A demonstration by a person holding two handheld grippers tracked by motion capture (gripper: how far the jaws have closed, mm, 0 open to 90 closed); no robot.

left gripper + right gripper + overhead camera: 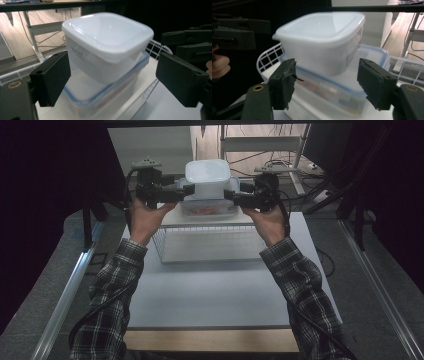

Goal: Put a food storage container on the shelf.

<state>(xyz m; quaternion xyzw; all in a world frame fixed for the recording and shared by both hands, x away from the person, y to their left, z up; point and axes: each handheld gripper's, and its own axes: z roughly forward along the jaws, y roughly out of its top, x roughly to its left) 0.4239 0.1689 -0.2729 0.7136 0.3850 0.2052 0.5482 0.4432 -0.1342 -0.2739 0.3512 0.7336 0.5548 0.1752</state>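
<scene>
A white tub (207, 176) with a white lid sits on top of a lower, wider clear box (206, 209) whose lid has a blue rim; the box holds something reddish that is too blurred to identify. This stack is near the far edge of the table (220, 295), midway between its left and right edges, over the far end of a white wire basket (205, 245); whether it rests on the basket or is lifted off it cannot be told. The left gripper (186, 192) comes at the stack from the left and the right gripper (229, 195) from the right, each held by a hand in a plaid sleeve (107, 305). In the left gripper view the left gripper (112, 76) has its jaws spread wide, one on either side of the stack, with clear gaps to the tub (107, 47) and the box (100, 100), so it is released. In the right gripper view the right gripper (327, 83) is likewise released, its jaws apart and flanking the box (332, 96) below the tub (322, 43) without touching either. The basket (268, 58) wires show behind the stack there, and the other gripper with a hand (219, 66) at the left edge.
</scene>
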